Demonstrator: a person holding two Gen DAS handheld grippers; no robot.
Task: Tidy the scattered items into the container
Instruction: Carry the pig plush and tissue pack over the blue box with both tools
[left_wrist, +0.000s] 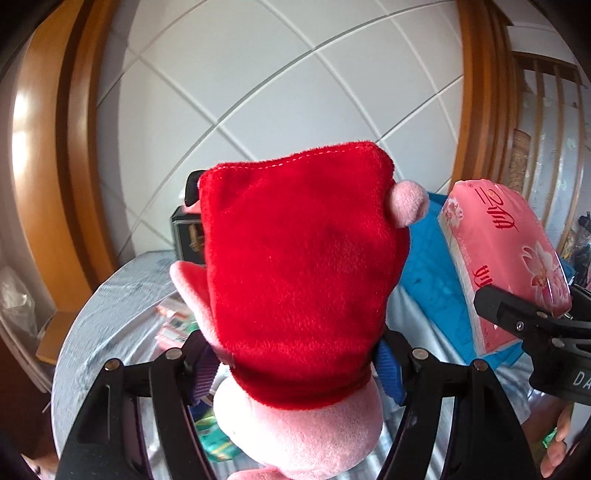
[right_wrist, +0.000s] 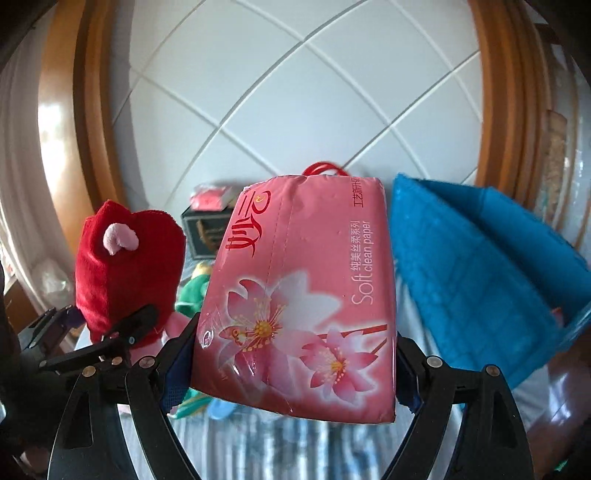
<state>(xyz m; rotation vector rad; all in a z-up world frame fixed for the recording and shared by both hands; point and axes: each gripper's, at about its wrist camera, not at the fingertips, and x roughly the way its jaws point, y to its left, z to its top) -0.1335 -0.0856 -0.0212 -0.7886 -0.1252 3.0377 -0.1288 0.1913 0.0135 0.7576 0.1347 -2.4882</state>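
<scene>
The left gripper (left_wrist: 299, 365) is pinching a soft, light plush toy (left_wrist: 299, 266) mid-frame at its neck, while the right gripper (right_wrist: 291, 365) is squeezing a squashy, slippery tissue pack (right_wrist: 299, 295) across its lower sides, mid-frame.

A pink tissue pack (right_wrist: 295, 295) printed with blossoms carries the words "Soft clean paper" in white along its right side, next to lines of Chinese characters and a large red brush-style Chinese brand mark near its top left. The letters "DA" show in white on black tongs (left_wrist: 532, 325) at the left wrist view's right edge.
</scene>
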